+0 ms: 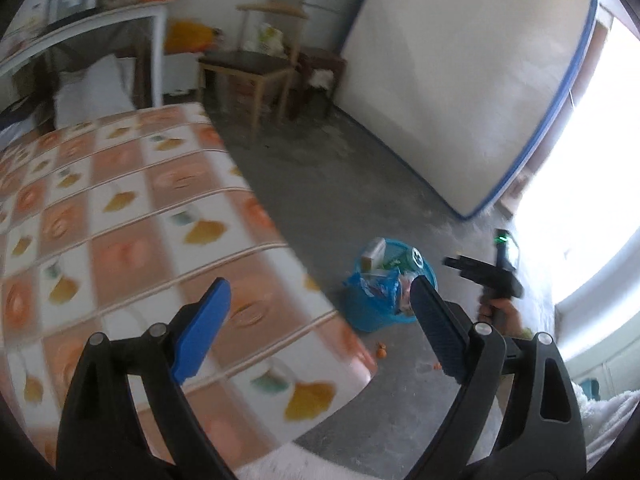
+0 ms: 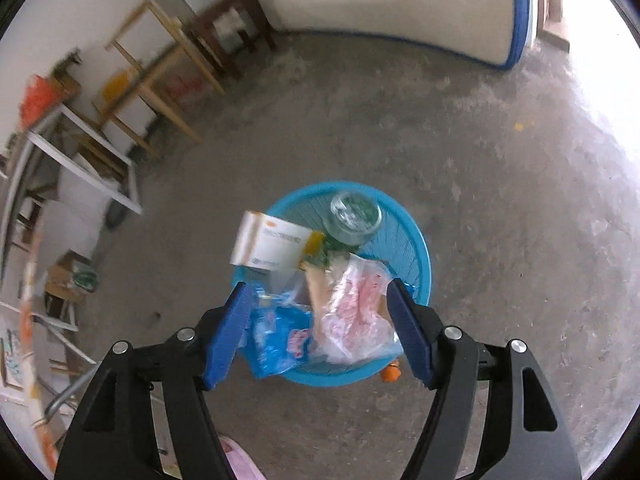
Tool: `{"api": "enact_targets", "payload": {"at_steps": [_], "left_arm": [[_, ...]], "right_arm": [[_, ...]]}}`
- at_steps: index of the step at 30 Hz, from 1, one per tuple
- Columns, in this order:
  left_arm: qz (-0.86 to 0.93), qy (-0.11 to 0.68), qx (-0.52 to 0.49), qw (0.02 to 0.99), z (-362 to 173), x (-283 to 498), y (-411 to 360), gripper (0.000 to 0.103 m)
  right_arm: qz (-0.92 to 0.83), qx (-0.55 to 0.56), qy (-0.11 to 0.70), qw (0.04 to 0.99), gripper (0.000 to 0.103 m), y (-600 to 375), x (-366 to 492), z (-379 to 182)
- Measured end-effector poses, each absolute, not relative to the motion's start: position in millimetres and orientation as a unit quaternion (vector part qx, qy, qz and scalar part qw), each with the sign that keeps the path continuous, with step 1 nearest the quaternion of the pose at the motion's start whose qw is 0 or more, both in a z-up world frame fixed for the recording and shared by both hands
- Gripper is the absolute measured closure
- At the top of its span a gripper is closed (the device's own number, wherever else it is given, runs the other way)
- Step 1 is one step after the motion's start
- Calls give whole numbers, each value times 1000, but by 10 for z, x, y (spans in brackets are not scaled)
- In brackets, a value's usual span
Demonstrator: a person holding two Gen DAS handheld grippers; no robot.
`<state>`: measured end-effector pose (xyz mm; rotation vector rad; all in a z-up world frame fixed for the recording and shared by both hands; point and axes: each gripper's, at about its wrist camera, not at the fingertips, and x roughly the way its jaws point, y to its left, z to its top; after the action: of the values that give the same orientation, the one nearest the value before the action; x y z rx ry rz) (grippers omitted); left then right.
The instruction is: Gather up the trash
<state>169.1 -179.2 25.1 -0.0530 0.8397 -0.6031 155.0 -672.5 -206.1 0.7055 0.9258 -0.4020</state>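
Note:
A blue round bin (image 2: pixel 412 248) stands on the concrete floor, full of trash: a white carton (image 2: pixel 268 246), a clear plastic bottle (image 2: pixel 354 214), a blue wrapper (image 2: pixel 276 338) and a clear bag with pink print (image 2: pixel 356 312). My right gripper (image 2: pixel 318 308) hovers open and empty directly above the bin. My left gripper (image 1: pixel 320 304) is open and empty over the edge of a table with an orange patterned cloth (image 1: pixel 132 220). In the left wrist view the bin (image 1: pixel 368 312) sits on the floor beyond that table, with the right gripper (image 1: pixel 486 276) above it.
Small orange scraps (image 1: pixel 382 350) lie on the floor by the bin, one beside it (image 2: pixel 391 372) in the right wrist view. A mattress (image 1: pixel 460 80) leans on the far wall. A wooden chair (image 1: pixel 256 64) and a white desk (image 1: pixel 100 28) stand behind.

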Motion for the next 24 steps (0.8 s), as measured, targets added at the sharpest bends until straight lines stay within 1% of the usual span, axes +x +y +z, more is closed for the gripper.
{"api": "enact_targets", "payload": {"at_steps": [2, 6, 8, 9, 10, 13, 15, 20, 24], "left_arm": [[-282, 389, -40, 876, 235, 1571, -1684, 13], [-263, 367, -49, 891, 247, 1307, -1429, 13], [-250, 354, -48, 900, 247, 1226, -1348, 12], [-240, 346, -44, 906, 256, 1174, -1301, 11], [-232, 340, -38, 911, 264, 1126, -1264, 9], [-216, 325, -24, 920, 276, 966, -1114, 9], [-204, 323, -21, 924, 286, 871, -1012, 9], [-169, 324, -39, 930, 288, 650, -771, 8], [-128, 330, -36, 935, 276, 529, -696, 9]], "right_arm": [[-179, 327, 402, 836, 34, -6559, 1324, -1740], [-155, 285, 360, 875, 21, -6030, 935, -1154], [-144, 250, 344, 894, 14, -5688, 755, -889], [-137, 222, 329, 908, 8, -5422, 640, -731], [-136, 201, 320, 916, 6, -5240, 571, -645], [-139, 136, 310, 931, 6, -4698, 463, -481], [-118, 112, 307, 938, 6, -4352, 443, -382], [-73, 107, 287, 949, 6, -3718, 440, -90], [-59, 80, 277, 956, 6, -3357, 433, 107]]}}
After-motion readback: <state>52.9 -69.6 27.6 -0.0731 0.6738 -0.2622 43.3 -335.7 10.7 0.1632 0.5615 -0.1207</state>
